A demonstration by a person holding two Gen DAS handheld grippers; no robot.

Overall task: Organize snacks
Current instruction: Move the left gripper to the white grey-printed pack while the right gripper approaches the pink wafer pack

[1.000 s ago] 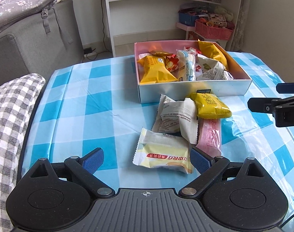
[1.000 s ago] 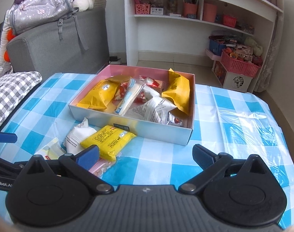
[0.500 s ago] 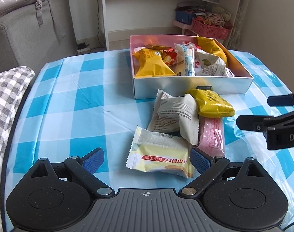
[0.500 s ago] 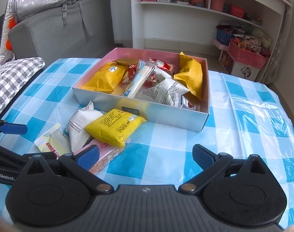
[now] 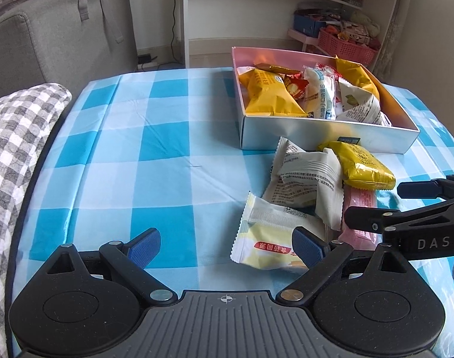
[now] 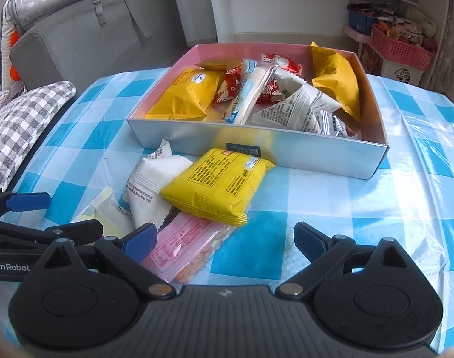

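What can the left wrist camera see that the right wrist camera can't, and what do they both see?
Only the left wrist view shows the front of the pale yellow snack packet almost whole, with its red label, and the right tool from the side.

Only the right wrist view shows most of the pink packet and the left tool from the side.

Both show the pink-lined box of snacks, the yellow packet and white packet outside it, and the blue checked tablecloth.

Left wrist view: set low over the near edge of the checked surface (image 5: 167,137), angled downward toward the snack box (image 5: 325,140). Right wrist view: likewise close, from the box's (image 6: 256,152) other side. Both share the loose packets (image 5: 304,185) and shelves (image 6: 286,6).
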